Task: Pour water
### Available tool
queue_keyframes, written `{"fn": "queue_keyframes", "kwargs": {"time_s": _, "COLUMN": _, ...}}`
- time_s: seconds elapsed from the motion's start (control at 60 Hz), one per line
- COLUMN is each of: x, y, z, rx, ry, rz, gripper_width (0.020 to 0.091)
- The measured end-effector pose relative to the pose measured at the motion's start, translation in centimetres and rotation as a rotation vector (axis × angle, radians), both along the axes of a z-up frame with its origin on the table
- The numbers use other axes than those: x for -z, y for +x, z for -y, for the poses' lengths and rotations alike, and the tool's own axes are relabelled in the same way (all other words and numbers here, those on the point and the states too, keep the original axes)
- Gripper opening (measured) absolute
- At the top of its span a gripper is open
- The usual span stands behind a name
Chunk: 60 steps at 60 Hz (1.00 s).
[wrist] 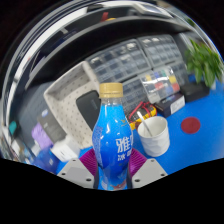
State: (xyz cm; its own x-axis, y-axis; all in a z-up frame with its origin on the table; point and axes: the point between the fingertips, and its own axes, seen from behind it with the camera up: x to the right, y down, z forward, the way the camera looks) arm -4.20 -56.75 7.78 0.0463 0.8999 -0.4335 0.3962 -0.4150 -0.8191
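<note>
The room is bright, with soft, even light that looks like it comes from above, and I see no dark, hard shadows on the blue surface [195,115]. The blue bottle [112,140] up close looks sharp and shiny, with a small white glint on its side. The wide lens bends everything near the rim into curves, and the far shelves [130,60] and green plant [205,60] look soft, tilted and a bit washed out.
</note>
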Motion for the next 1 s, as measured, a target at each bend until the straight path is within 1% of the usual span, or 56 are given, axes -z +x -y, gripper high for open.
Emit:
{"fn": "queue_keyframes", "kwargs": {"time_s": 0.117, "x": -1.9, "y": -2.2, "z": 1.8, "rx": 0.076, "ry": -0.279, "rz": 0.027, "gripper_width": 0.0377}}
{"fn": "queue_keyframes", "kwargs": {"time_s": 0.25, "x": -2.9, "y": -4.4, "z": 2.9, "rx": 0.158, "ry": -0.551, "rz": 0.066, "gripper_width": 0.0377}}
{"fn": "queue_keyframes", "kwargs": {"time_s": 0.417, "x": -3.8, "y": -6.3, "z": 2.6, "rx": 0.262, "ry": -0.841, "rz": 0.087, "gripper_width": 0.0378}}
{"fn": "queue_keyframes", "kwargs": {"time_s": 0.5, "x": -4.4, "y": -6.9, "z": 2.0, "rx": 0.308, "ry": -0.932, "rz": 0.082, "gripper_width": 0.0377}}
{"fn": "queue_keyframes", "kwargs": {"time_s": 0.617, "x": -4.5, "y": -7.6, "z": 2.6, "rx": 0.321, "ry": -1.072, "rz": 0.115, "gripper_width": 0.0375}}
{"fn": "queue_keyframes", "kwargs": {"time_s": 0.717, "x": -4.6, "y": -8.1, "z": 3.1, "rx": 0.351, "ry": -1.237, "rz": 0.136, "gripper_width": 0.0377}}
{"fn": "queue_keyframes", "kwargs": {"time_s": 0.783, "x": -4.6, "y": -8.3, "z": 3.1, "rx": 0.370, "ry": -1.307, "rz": 0.137, "gripper_width": 0.0376}}
{"fn": "queue_keyframes", "kwargs": {"time_s": 0.833, "x": -4.5, "y": -8.2, "z": 3.3, "rx": 0.370, "ry": -1.335, "rz": 0.149, "gripper_width": 0.0379}}
{"fn": "queue_keyframes", "kwargs": {"time_s": 1.0, "x": -4.0, "y": -7.9, "z": 3.5, "rx": 0.370, "ry": -1.336, "rz": 0.179, "gripper_width": 0.0377}}
